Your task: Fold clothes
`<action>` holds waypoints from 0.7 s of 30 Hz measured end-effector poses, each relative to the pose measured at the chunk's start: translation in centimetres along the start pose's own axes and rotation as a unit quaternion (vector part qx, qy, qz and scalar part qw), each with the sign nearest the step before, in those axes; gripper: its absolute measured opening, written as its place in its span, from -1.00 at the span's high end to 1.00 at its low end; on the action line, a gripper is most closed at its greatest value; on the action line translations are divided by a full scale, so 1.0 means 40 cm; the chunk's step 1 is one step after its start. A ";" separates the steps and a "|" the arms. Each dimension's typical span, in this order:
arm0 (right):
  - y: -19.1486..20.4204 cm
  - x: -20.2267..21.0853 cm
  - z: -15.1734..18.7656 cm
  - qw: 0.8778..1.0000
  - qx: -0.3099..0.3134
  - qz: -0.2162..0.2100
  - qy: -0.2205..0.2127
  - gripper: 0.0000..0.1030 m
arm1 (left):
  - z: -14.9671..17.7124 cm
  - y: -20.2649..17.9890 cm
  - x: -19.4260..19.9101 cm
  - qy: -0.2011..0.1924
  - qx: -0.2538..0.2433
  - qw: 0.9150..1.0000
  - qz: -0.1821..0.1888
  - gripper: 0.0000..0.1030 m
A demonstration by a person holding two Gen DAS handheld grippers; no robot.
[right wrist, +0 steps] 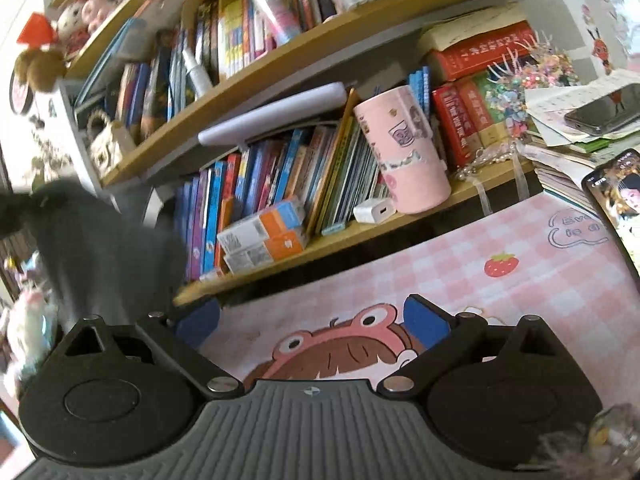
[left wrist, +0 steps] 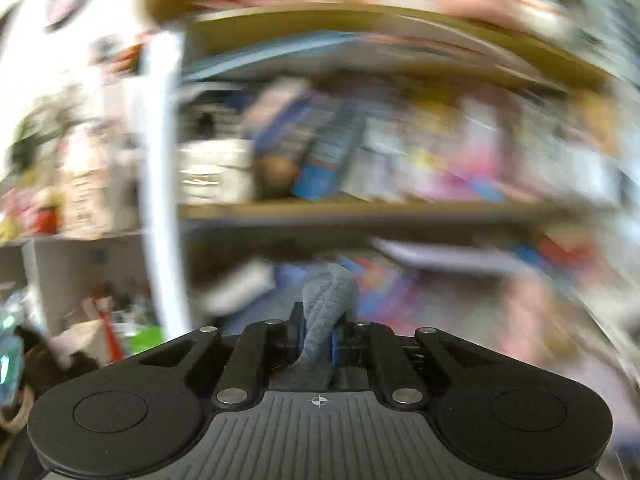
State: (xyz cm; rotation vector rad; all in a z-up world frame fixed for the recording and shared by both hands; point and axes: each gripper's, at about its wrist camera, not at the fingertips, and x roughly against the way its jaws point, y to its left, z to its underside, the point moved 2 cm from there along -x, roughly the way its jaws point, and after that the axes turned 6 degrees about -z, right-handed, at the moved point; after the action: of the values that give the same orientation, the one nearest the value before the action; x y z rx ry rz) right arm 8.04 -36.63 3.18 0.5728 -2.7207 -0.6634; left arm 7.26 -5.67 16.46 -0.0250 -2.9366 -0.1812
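My left gripper [left wrist: 318, 330] is shut on a bunched fold of grey cloth [left wrist: 326, 304], held up in the air in front of the bookshelves; the left wrist view is heavily motion-blurred. In the right wrist view the same grey garment [right wrist: 108, 248] hangs blurred at the left, above the desk's left end. My right gripper [right wrist: 312, 320] is open and empty, its blue pads [right wrist: 424, 322] spread wide above the pink checked desk mat [right wrist: 460, 272]. It does not touch the garment.
Wooden shelves [right wrist: 320, 240] packed with books stand right behind the mat. A pink cup [right wrist: 404, 152], a white charger [right wrist: 374, 212] and orange boxes [right wrist: 264, 240] sit on the lowest shelf. A phone [right wrist: 618, 200] and a paper stack lie at the right.
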 end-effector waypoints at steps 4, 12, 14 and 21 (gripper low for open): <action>0.003 0.011 -0.016 1.000 -0.007 -0.016 0.001 -0.93 | 0.167 -0.145 0.104 0.091 -0.073 0.988 0.106 0.75; 0.090 0.017 0.001 0.993 0.054 -0.092 0.043 -0.93 | 0.358 -0.184 0.195 0.193 -0.058 0.963 0.180 -0.11; 0.119 0.019 0.017 0.989 0.082 -0.110 0.052 -0.93 | 0.357 -0.147 0.241 0.183 -0.057 0.967 0.168 -0.35; 0.195 0.019 0.077 0.974 0.144 -0.151 0.083 -0.93 | 0.291 0.033 0.347 0.108 0.102 0.985 0.088 -0.59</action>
State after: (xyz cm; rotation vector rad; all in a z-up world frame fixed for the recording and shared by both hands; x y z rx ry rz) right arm 3.86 -29.42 4.48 1.0761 -2.6092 -0.2656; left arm -8.59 -2.84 8.06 -0.2184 -2.7027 0.1340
